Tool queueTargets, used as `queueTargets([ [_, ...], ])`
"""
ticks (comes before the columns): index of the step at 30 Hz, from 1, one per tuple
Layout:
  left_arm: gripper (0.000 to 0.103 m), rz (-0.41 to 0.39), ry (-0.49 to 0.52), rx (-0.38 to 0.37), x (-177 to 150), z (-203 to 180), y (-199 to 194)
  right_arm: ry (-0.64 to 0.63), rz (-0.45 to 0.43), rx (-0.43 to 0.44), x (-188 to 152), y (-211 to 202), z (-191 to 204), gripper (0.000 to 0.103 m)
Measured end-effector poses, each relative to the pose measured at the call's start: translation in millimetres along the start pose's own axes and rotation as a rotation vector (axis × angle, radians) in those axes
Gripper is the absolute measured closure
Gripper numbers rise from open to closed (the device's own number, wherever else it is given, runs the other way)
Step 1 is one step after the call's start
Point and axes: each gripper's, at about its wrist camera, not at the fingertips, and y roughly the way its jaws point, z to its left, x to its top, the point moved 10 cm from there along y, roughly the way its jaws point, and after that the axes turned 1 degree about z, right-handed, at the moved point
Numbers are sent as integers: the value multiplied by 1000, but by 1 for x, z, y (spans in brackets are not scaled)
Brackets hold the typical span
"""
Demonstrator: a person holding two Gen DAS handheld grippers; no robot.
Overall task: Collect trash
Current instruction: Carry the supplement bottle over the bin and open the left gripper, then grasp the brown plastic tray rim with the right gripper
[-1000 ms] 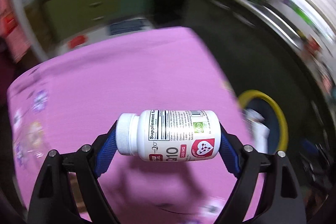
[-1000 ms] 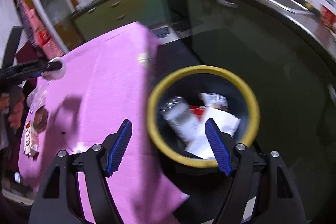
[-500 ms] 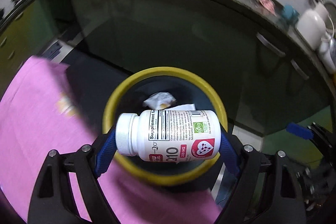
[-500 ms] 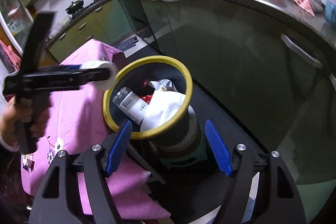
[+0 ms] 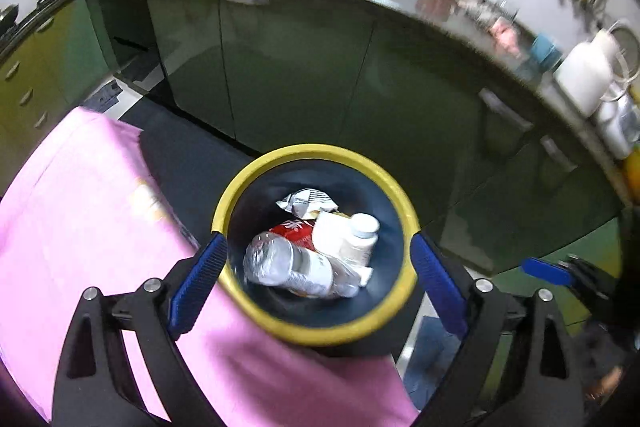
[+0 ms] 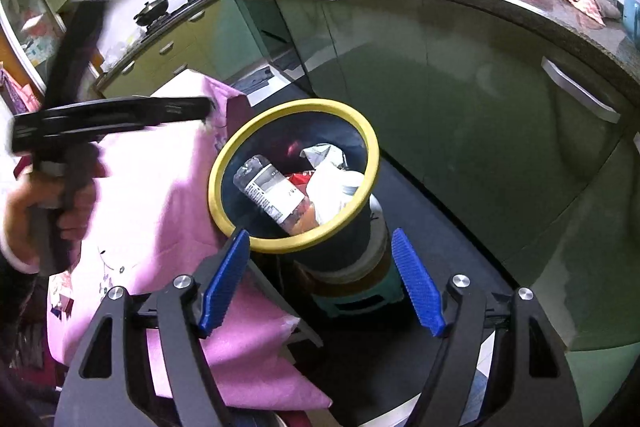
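Drop step: left tongs (image 5: 316,267) opening, empty, above yellow-rimmed trash bin (image 5: 280,327) where supplement bottle (image 5: 352,237) lies; right tongs (image 6: 320,283) wide, empty; next, probably fetch remaining worktop (image 5: 80,207) trash.

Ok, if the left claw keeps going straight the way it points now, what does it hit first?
Probably the trash in the yellow-rimmed bin: the left claw, jaws opening and empty, points into its mouth, at the crushed plastic bottle and the white pill bottle. Depth is unclear.

The countertop clutter (image 5: 500,23) is blurred, and trash half hides the supplement bottle (image 5: 354,239).
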Motion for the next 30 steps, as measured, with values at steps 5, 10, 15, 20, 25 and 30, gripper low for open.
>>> queueTargets([
  [5, 10, -109, -50, -10, -31, 22, -82, -37, 19, 20, -3, 4, 22, 29],
  [10, 7, -261, -131, 71, -87, 71, -179, -161, 56, 87, -4, 17, 82, 29],
  [15, 7, -364, -244, 326, -161, 142, -257, -344, 121, 215, -6, 46, 184, 29],
  [20, 7, -361, -454, 447, -243, 207, -301, -531, 205, 338, -20, 77, 300, 29],
  [25, 7, -358, -570, 482, -294, 242, -315, -649, 283, 437, -41, 99, 402, 40],
  [30, 7, -371, -607, 459, -318, 256, -320, -706, 368, 426, -58, 132, 466, 55],
])
